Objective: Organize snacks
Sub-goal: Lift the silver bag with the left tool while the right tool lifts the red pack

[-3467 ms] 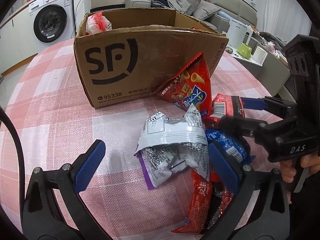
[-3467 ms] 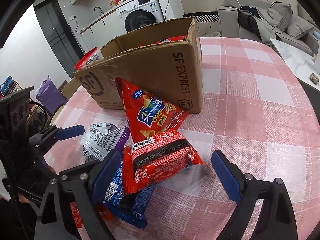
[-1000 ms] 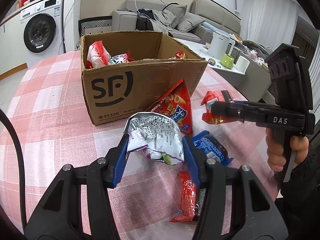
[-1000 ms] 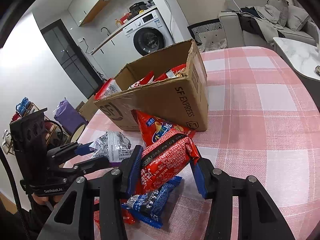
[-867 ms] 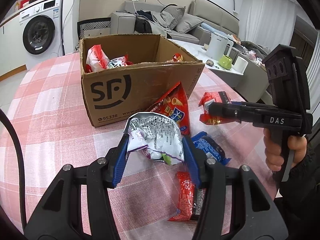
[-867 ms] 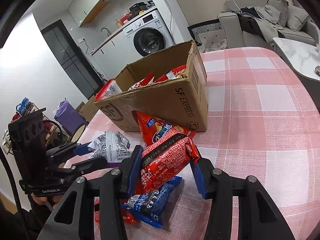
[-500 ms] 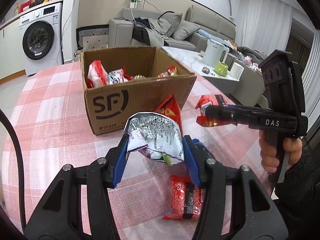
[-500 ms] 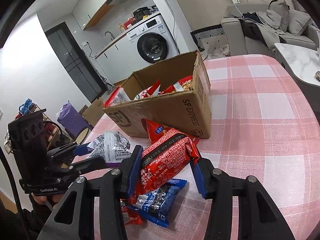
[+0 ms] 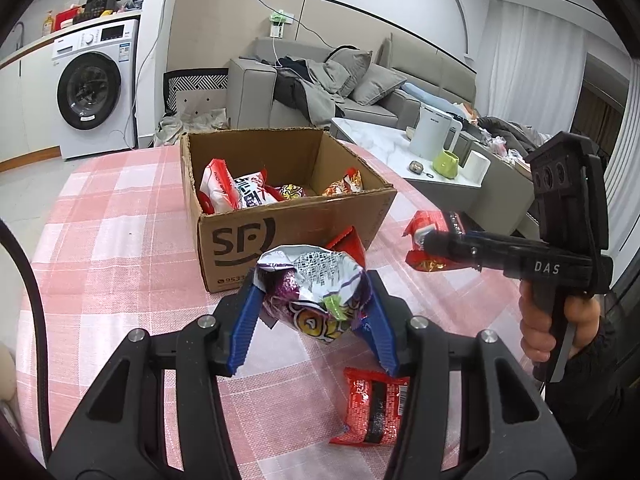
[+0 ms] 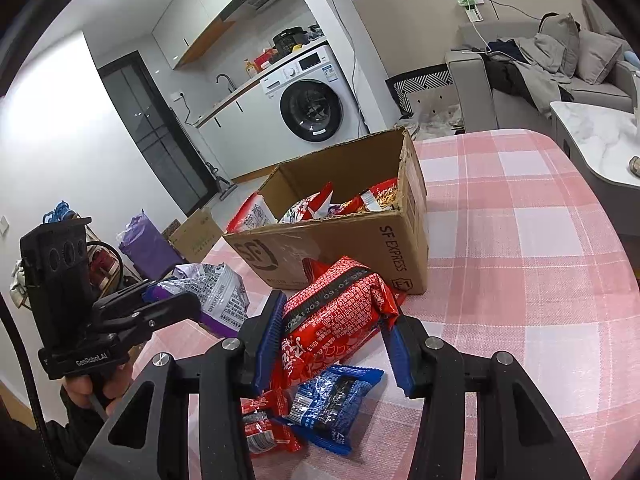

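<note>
My left gripper (image 9: pixel 312 320) is shut on a crumpled silver and purple snack bag (image 9: pixel 314 290), held above the pink checked table just in front of the open SF cardboard box (image 9: pixel 296 226). The box holds several snack packets. My right gripper (image 10: pixel 332 332) is shut on a red snack packet (image 10: pixel 334 320), lifted near the box's front right corner (image 10: pixel 404 264). In the left wrist view the right gripper (image 9: pixel 430 246) shows at the right with that red packet (image 9: pixel 426 230). A red triangular chip bag (image 9: pixel 348 242) leans against the box.
A blue packet (image 10: pixel 334 404) and a small red packet (image 10: pixel 260 424) lie on the table under my right gripper; the red one (image 9: pixel 374 406) also shows below my left gripper. The pink checked tablecloth (image 10: pixel 520 260) stretches to the right. A washing machine and sofa stand behind.
Both grippers have risen with their packets, the left one more, so the inside of the box now shows. Earlier still, both grippers stood open around the packets on the table.
</note>
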### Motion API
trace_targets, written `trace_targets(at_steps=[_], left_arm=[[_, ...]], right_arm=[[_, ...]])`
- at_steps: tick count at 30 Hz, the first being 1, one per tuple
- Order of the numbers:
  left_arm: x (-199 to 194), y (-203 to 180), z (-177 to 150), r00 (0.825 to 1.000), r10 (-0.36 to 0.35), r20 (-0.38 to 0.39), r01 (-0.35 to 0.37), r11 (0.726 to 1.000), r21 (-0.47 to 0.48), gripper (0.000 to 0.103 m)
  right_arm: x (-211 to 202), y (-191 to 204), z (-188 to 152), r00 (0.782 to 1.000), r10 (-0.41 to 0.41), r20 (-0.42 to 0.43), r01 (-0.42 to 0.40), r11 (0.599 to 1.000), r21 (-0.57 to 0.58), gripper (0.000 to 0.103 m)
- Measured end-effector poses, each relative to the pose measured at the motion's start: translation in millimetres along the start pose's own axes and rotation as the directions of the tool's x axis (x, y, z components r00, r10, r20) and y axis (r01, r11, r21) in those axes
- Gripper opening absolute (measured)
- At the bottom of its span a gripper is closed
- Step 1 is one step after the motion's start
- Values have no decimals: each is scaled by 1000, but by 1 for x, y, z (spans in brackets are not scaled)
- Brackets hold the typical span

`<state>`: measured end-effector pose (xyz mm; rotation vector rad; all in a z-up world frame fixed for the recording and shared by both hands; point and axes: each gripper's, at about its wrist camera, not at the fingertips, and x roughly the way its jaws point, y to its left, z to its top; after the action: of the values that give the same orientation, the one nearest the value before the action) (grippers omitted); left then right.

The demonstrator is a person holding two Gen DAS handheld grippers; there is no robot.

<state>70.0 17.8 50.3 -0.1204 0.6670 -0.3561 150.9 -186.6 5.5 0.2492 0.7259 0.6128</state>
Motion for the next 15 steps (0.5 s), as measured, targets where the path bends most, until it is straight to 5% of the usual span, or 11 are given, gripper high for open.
trace_targets(at_steps=[15], left_arm=[[11,-5,5,1000,-4,-12,4,1000,9,44]], right_arm=[[-3,1,0,1000,4,3,-4,1000,-1,47]])
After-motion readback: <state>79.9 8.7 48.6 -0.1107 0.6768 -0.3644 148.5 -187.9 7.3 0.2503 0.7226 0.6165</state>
